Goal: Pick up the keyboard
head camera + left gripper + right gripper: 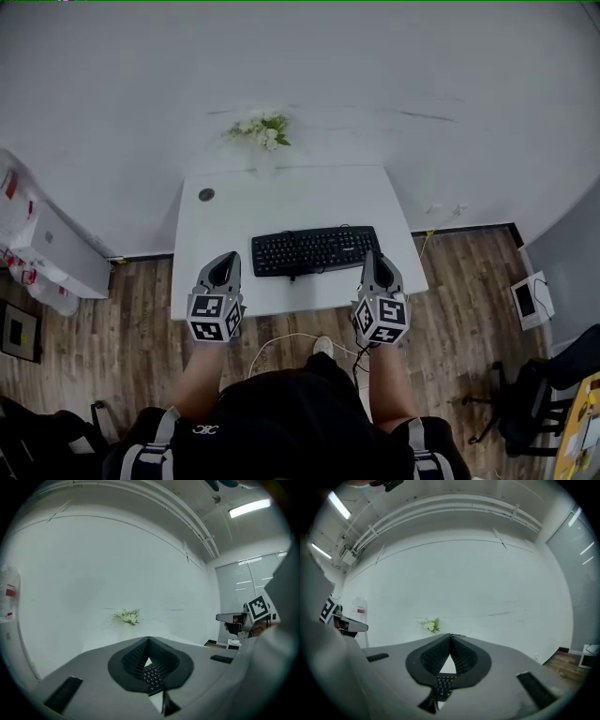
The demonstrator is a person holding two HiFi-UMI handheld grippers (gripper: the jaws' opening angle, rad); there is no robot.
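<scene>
Progress: approach only, judged from position. Nothing gripped, nothing raised. Left to do: opening both tools, closing on the ends, lifting.

Nearest: two forearms reaching forward from the torso, one on each side, roughly parallel.

Left hand-held gripper point(225, 257): jaws pressed together, empty. Aimed forward and tipped slightly down over the near left part of the surface point(281, 199). Tips just beside the left end of the keyboard point(315, 250); no contact visible.

Right hand-held gripper point(376, 255): jaws likewise together, nothing between them. Held about level, tips over or against the keyboard's right end; cannot tell whether touching.

Keyboard: black, flat on the near half of the white surface, long side across, set between the two tools. Glimpsed through the notch below the closed jaws in both gripper views. Not lifted.

Farther: small round port point(206, 194) at the surface's far left corner. Spray of white flowers point(263, 129) at the far edge, against the plain white wall.
</scene>
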